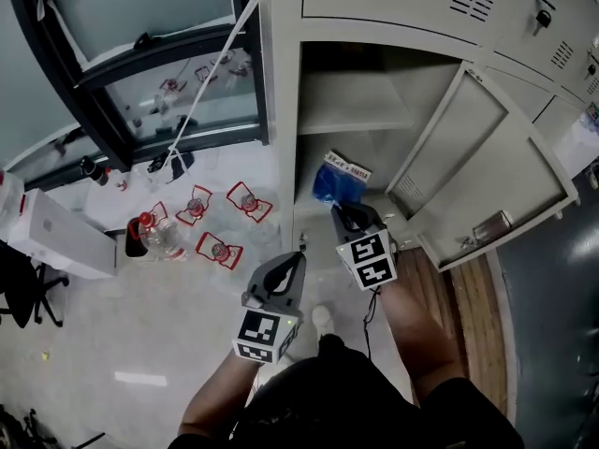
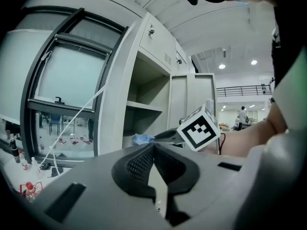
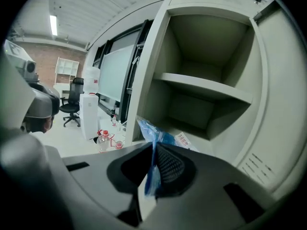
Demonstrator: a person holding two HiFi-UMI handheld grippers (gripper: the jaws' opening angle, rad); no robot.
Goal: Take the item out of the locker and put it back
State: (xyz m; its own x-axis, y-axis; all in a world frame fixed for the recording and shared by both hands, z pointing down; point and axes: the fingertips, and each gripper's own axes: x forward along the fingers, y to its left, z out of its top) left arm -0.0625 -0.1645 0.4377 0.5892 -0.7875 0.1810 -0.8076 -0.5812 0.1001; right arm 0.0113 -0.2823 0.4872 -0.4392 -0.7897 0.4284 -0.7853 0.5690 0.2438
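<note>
The grey locker [image 1: 374, 7] stands open, its door [image 1: 487, 176] swung out to the right. A blue plastic bag with a white label [image 1: 337, 181] hangs at the mouth of the lower compartment, below the shelf [image 1: 356, 120]. My right gripper [image 1: 342, 213] is shut on the bag's near edge; in the right gripper view the blue film [image 3: 153, 133] is pinched between the pads of the right gripper [image 3: 152, 152]. My left gripper [image 1: 298, 258] is shut and empty, to the left of the locker's front edge. In the left gripper view the left gripper [image 2: 153, 147] points toward the bag [image 2: 141, 139].
Several water bottles [image 1: 164, 237] with red caps and labels lie on the floor to the left. A white box [image 1: 56, 237] and a black office chair [image 1: 23, 293] stand further left. A white cord [image 1: 201, 87] hangs across the dark-framed window [image 1: 168, 73].
</note>
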